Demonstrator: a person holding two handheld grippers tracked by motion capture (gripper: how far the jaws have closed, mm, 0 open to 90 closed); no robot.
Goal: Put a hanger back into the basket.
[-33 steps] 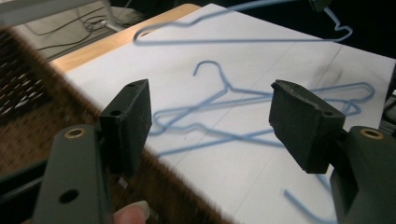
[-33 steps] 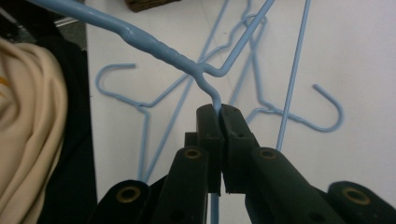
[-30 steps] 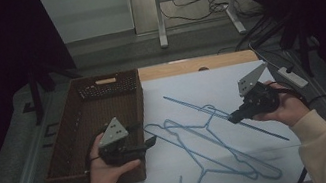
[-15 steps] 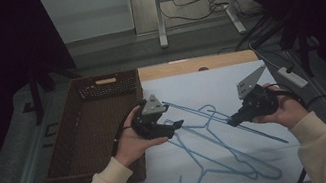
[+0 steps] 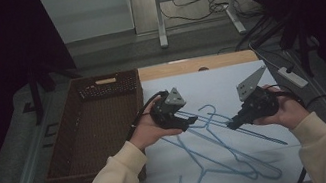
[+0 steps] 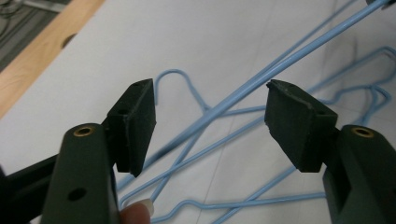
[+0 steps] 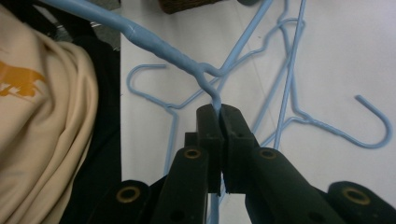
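At the far left sits the brown wicker basket (image 5: pixel 94 129), on the left edge of the white worktop (image 5: pixel 231 84), and nothing blue is visible inside it. Just right of it, your left tool (image 5: pixel 192 122) hovers over the pile with its jaws spread; they have just been closing a little, and the raised wire of the held hanger (image 6: pixel 280 63) runs between the pads without either pad touching it. If you close from here the thin wire could slip off a pad edge, since it crosses the gap at a slant. In the middle, the other blue hangers (image 5: pixel 224 162) lie flat and crossed over one another on the worktop. Lifting could drag them along, because their hooks and shoulders overlap the held one. To the right, your right tool (image 5: pixel 230 124) is pressed together on the hanger's twisted neck (image 7: pixel 212 91), holding that end up. That pinch is narrow, so the hanger may pivot or swing when you move.
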